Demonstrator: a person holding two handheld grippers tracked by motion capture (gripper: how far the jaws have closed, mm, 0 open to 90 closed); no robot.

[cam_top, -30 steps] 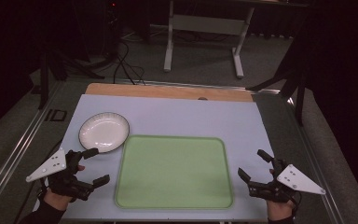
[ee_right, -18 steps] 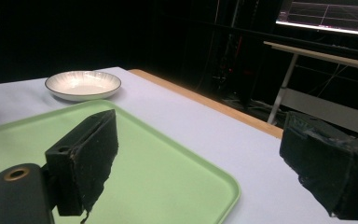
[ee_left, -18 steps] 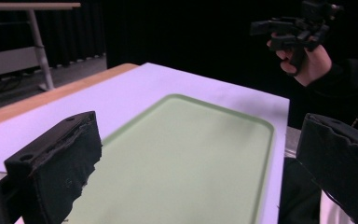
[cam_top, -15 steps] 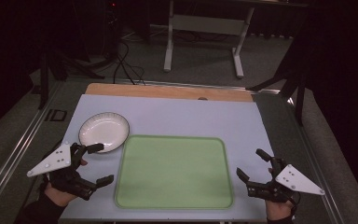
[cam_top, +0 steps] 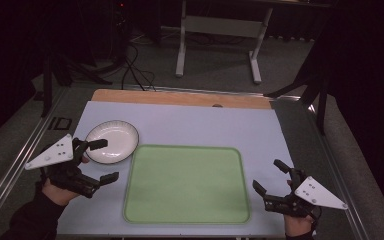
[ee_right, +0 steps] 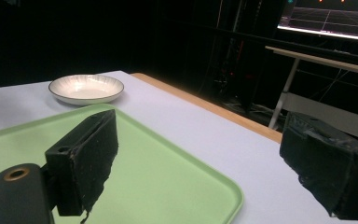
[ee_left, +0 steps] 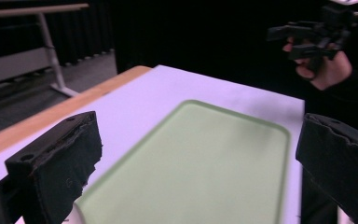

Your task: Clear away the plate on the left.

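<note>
A white plate [cam_top: 115, 137] with a dark rim sits at the left of the pale table mat, next to a green tray [cam_top: 187, 182] that has nothing on it. My left gripper [cam_top: 106, 160] is open at the plate's near left edge, and its far jaw lies over the plate's rim. My right gripper [cam_top: 267, 175] is open just off the tray's right edge, holding nothing. The left gripper view looks along its open gripper [ee_left: 200, 140] over the tray [ee_left: 191, 158] to the right gripper [ee_left: 307, 37] in a hand. Between the right gripper's [ee_right: 205, 149] jaws lie the tray [ee_right: 158, 186] and the plate [ee_right: 86, 88].
A wooden strip [cam_top: 180, 97] runs along the table's far edge. Beyond it, on a dark floor, stand a white table frame [cam_top: 217, 30] and cables [cam_top: 135, 70]. Metal rails [cam_top: 15, 165] run along both sides of the table. A lit monitor [ee_right: 331, 18] glows behind.
My left gripper has moved forward and a little right, so its far jaw now overlaps the plate's edge. The right gripper has hardly moved.
</note>
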